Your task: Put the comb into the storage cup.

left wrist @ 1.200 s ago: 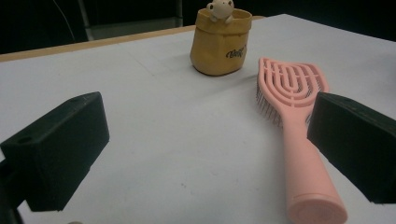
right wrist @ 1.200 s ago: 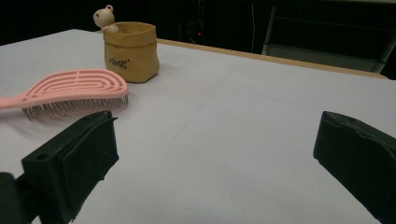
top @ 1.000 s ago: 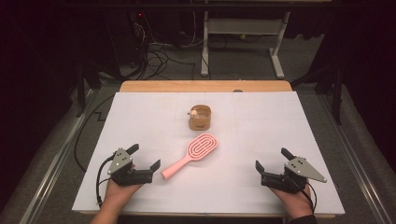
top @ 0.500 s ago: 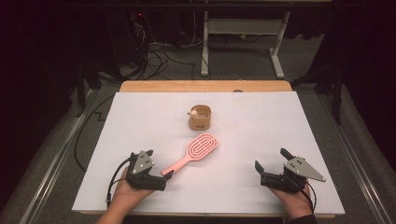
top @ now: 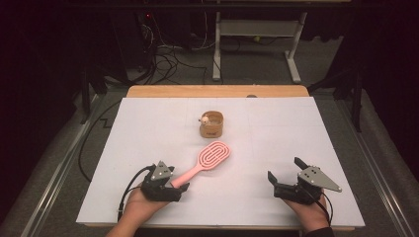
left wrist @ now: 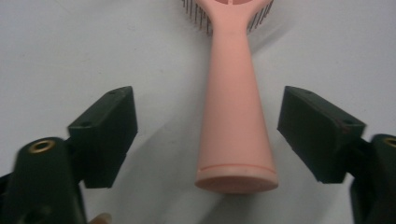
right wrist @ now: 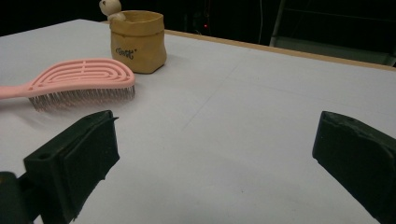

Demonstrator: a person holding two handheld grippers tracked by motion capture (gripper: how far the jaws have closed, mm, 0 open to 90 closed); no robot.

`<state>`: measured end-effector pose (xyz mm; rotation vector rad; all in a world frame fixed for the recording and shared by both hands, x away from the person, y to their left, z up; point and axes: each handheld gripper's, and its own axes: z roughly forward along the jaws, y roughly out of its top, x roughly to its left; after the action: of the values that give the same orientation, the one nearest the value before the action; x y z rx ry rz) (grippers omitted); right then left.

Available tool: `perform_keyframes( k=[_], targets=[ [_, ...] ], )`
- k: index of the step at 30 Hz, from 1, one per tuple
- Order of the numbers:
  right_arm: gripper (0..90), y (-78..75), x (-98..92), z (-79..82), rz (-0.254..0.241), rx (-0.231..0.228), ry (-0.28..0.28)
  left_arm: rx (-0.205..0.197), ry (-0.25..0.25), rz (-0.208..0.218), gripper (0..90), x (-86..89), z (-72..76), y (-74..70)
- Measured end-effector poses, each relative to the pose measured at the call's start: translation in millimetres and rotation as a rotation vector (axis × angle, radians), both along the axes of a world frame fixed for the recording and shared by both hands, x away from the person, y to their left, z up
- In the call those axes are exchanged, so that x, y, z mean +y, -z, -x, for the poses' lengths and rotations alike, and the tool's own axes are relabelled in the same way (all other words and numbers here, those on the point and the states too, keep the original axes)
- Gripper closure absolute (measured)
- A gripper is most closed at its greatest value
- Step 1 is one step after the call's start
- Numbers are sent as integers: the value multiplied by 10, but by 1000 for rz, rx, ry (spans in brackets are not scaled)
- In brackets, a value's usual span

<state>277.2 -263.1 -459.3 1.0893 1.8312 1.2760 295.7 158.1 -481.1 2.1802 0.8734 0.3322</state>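
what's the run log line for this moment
left gripper: jaws closing around brush handle, not touching | right gripper: open, idle | brush: flat on table

Light falls from above onto the white counter (top: 148, 148), which reads bright in the middle of the high view, while the room along the top and both sides sinks into near black. Shadows are soft and short. In the left gripper view the pink brush (left wrist: 236, 116) is sharp at its handle, the lower left corner blurred, and the counter glows almost washed out. The right gripper view is dimmer and slightly grainy.
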Motion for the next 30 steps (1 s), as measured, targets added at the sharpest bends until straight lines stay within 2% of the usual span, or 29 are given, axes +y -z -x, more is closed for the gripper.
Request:
perform_keyframes(
  k=[1, 2, 7, 8, 11, 12, 13, 15, 23, 25, 30],
  targets=[
    [9, 2, 1, -1, 2, 1, -1, -14, 17, -20, 300, -27, 7, -2],
    [10, 2, 0, -1, 1, 1, -2, -23, 20, -20, 343, -37, 13, -3],
    [12, 3, -4, -2, 1, 2, -1, -17, 34, -22, 419, -64, -1, -3],
    [12, 3, -4, -2, 1, 2, -1, -17, 34, -22, 460, -64, -1, -3],
    [12, 2, -2, 0, 2, 0, -2, -12, 31, -22, 463, -67, -7, -4],
    [12, 2, -2, 2, 1, 0, -2, -12, 30, -20, 492, -65, -5, -4],
    [12, 1, -6, 4, 1, 0, -1, -16, 37, -23, 558, -67, -6, -6],
    [13, -1, -10, 5, 2, 1, -1, -20, 44, -24, 595, -75, -2, -6],
    [13, -4, -11, 12, 0, 2, 1, -35, 54, -63, 609, -101, 14, -23],
    [13, -5, -15, 15, -2, 1, 0, -36, 55, -92, 608, -87, 25, -19],
    [13, -7, -21, 23, -5, 1, 8, -29, 57, -86, 608, -17, 41, -26]
  ],
)
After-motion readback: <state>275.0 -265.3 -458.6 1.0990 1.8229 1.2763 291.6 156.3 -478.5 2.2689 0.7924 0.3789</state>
